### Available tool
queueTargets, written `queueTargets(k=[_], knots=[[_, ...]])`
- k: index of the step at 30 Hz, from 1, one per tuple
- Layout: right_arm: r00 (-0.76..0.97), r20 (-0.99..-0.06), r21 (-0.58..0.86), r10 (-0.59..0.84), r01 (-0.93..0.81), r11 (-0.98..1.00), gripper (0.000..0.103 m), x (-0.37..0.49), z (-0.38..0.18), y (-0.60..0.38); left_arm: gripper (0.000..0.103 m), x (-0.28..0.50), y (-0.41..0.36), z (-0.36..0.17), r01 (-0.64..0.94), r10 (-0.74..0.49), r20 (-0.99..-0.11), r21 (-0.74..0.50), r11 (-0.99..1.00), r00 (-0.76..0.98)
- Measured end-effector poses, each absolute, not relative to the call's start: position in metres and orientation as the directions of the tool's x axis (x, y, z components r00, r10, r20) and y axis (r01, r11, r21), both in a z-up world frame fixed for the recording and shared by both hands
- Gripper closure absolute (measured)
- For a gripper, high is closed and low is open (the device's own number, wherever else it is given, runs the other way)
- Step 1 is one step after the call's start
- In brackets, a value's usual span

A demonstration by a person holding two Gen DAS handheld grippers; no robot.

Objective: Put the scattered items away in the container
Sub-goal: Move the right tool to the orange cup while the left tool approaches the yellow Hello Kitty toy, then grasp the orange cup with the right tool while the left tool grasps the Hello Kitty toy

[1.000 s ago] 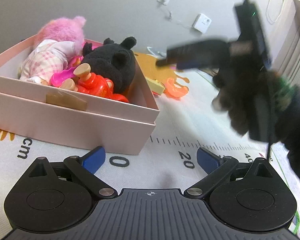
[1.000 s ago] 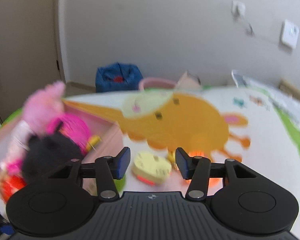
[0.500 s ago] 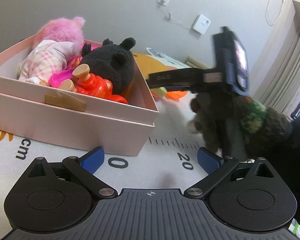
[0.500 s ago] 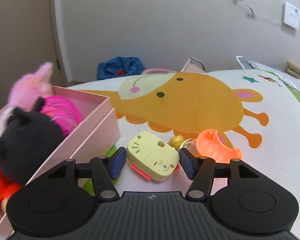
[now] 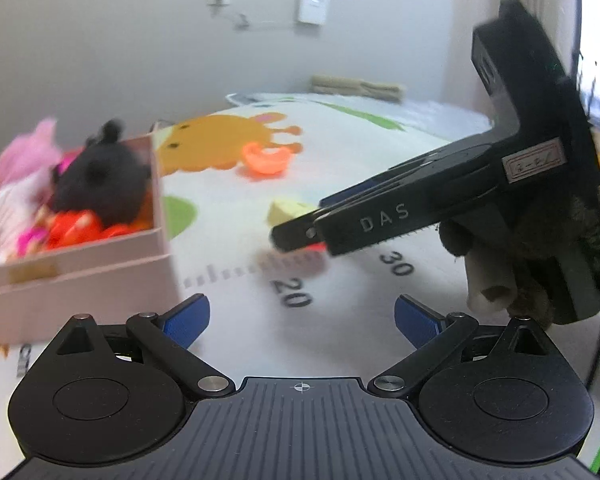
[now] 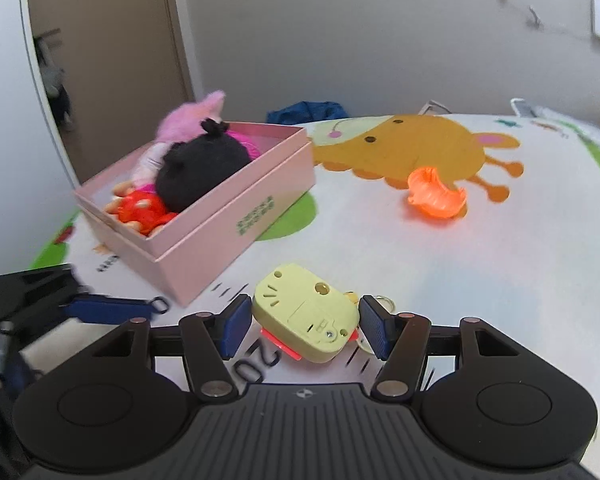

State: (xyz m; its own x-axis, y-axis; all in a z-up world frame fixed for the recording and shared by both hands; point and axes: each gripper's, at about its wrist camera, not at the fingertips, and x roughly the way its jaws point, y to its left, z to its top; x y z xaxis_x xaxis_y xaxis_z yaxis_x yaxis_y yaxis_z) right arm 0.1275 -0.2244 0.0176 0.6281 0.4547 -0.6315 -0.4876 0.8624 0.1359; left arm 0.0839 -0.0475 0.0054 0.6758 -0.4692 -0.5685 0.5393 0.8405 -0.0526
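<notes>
At nine o'clock in the right wrist view the pink box [image 6: 236, 216] sits well stocked with plush toys, its near corner close to the left gripper [image 5: 302, 316], whose fingers are spread wide on nothing. At centre, the right gripper [image 6: 305, 326] brackets the yellow toy [image 6: 306, 318], pads just beside its sides, so an off-centre squeeze could twist it loose. The orange toy [image 6: 436, 196] lies at one o'clock on the open mat [image 6: 500, 280].
</notes>
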Motion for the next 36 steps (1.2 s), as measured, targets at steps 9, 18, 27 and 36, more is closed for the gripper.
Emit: queueTargets(k=[9,18,27,36], knots=[[0.766,-0.517,0.195,0.381,-0.327,0.924,0.037,0.112,0.033,-0.299,0.002,0.097,-0.085,0.004,0.484,-0.365,-0.602,0.042,0.874,0.71],[0.785,-0.522,0.213,0.333,-0.257,0.943,0.037,0.114,0.015,-0.327,0.013,0.125,-0.099,0.001,0.399,-0.301,-0.633,0.015,0.917,0.713],[0.783,-0.548,0.028,0.294,-0.334,0.942,0.037,0.162,0.011,-0.293,0.04,0.136,-0.097,-0.005,0.418,-0.322,-0.635,0.002,0.909,0.702],[0.745,-0.611,-0.035,0.267,-0.363,0.931,0.037,0.249,-0.001,-0.248,0.04,0.129,-0.087,0.001,0.474,-0.393,-0.637,-0.049,0.879,0.663]])
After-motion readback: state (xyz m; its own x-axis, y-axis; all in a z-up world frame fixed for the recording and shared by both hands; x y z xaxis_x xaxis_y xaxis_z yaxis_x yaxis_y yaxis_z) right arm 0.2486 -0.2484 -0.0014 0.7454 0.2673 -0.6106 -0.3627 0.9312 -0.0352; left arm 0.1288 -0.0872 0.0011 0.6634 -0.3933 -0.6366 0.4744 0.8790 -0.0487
